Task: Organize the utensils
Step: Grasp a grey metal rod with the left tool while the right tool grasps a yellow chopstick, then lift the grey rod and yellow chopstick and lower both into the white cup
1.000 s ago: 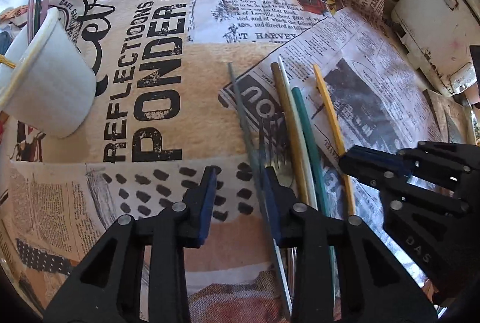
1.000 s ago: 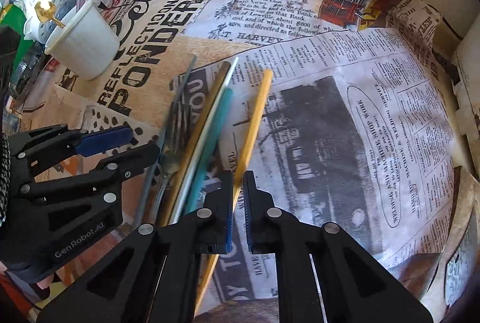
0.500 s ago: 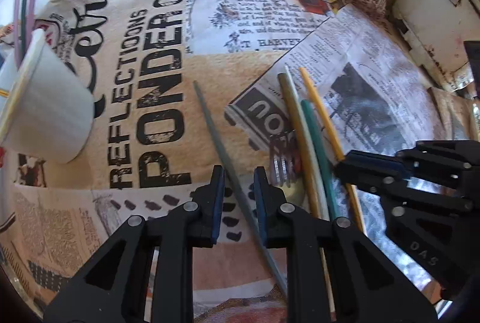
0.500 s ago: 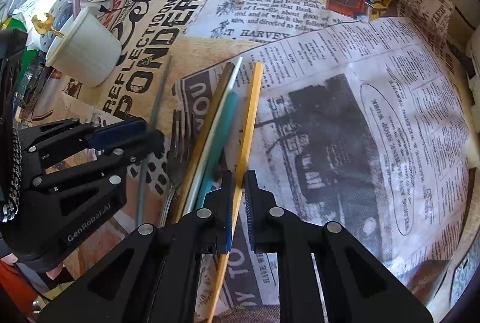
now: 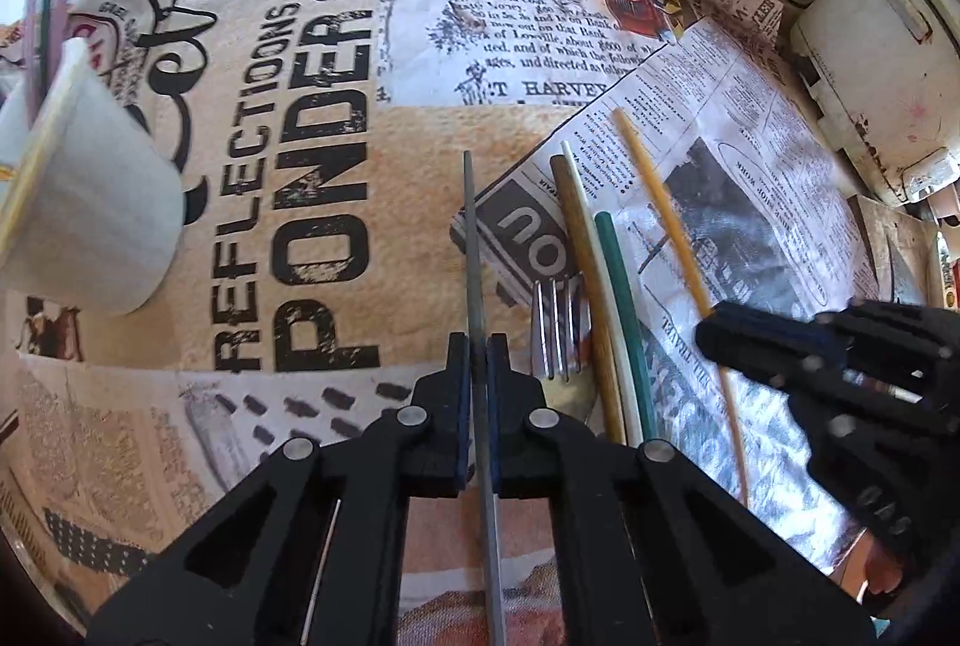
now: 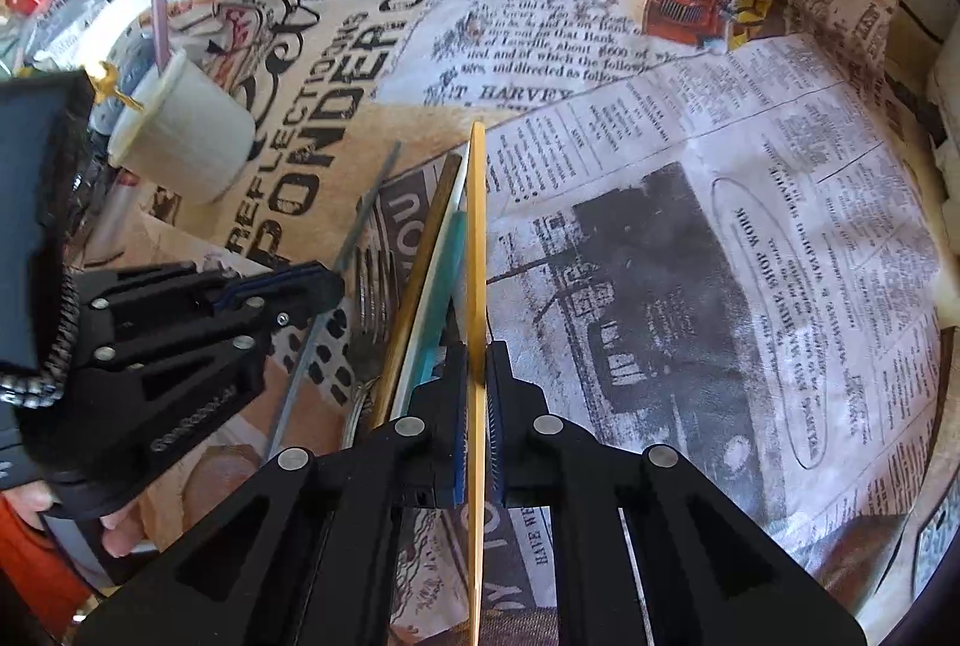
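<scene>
Pick-up step. Left gripper point(image 5: 474, 346) pinches grey rod point(image 5: 469, 226); right gripper point(image 6: 477, 352) pinches yellow stick point(image 6: 477, 226). Next, likely: lift both toward white cup point(image 6: 186, 148) at 10 o'clock.

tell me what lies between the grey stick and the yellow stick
In the left wrist view: a fork, then brown, white and green sticks.
</scene>
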`<state>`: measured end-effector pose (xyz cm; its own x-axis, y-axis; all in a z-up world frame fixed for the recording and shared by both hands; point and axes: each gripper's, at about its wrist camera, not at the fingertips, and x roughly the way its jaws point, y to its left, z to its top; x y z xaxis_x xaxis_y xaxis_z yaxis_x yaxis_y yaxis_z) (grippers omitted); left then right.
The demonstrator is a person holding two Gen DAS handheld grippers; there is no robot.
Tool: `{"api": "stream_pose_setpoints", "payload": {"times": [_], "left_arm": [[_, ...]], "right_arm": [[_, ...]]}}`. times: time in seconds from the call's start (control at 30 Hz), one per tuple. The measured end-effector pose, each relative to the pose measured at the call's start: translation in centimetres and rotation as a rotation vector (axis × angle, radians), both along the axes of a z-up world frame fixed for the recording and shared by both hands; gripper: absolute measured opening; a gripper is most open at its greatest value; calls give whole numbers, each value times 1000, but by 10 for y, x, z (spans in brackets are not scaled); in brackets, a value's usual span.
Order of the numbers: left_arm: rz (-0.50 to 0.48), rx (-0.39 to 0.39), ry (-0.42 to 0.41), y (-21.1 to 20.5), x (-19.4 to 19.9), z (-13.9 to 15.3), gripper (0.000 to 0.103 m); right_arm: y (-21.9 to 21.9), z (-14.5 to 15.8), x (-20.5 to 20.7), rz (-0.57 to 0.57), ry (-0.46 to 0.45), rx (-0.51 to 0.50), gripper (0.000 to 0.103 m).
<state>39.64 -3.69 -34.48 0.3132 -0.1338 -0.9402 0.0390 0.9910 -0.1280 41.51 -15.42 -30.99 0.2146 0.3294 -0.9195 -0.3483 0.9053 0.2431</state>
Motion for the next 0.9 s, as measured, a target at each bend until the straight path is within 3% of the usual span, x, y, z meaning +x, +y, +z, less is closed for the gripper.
{"api": "stream_pose_setpoints", "payload": {"times": [0.33,0.9], "left_arm": [[20,0,-124,2,-31,46,3],[106,4,-373,26,-66,139,2]], "right_arm": [[-13,39,-10,-52,-101,40,6],[9,111,-18,-55,-291,114,6]]}}
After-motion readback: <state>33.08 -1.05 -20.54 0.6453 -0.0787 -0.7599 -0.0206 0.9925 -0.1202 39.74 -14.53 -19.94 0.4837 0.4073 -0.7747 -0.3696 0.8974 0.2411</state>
